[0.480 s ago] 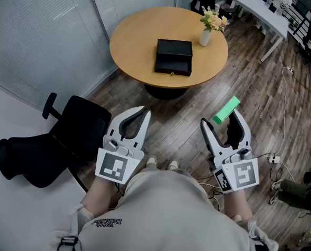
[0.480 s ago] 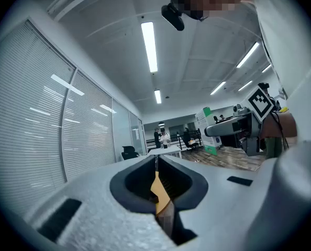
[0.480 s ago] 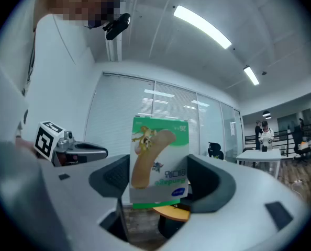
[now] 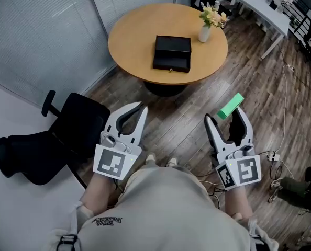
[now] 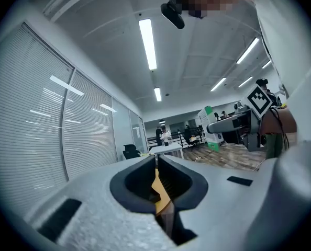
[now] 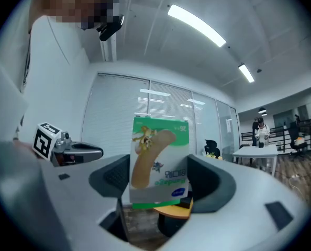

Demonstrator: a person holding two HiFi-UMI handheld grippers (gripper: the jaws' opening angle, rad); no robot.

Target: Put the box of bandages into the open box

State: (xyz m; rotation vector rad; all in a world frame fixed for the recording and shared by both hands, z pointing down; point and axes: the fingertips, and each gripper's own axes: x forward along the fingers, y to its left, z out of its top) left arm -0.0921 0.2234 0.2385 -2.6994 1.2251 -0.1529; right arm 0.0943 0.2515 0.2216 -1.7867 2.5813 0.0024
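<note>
While we hold both pairs level before our waist, side by side and apart, they point toward the round table [image 4: 132, 33]. We count two tongs. The left tongs [image 4: 143, 107] have their jaws pressed together with nothing between them. The right tongs [image 4: 224, 115] stand wide, clamped on the one box of bandages [image 4: 230, 106], green and white. It sits at their tips above the wood floor [image 4: 281, 114], short of the table's near edge. On the table we count one black box [image 4: 171, 54] toward the near edge and one vase of flowers [image 4: 205, 33] by the right edge. One black chair [image 4: 77, 124] stands left.
</note>
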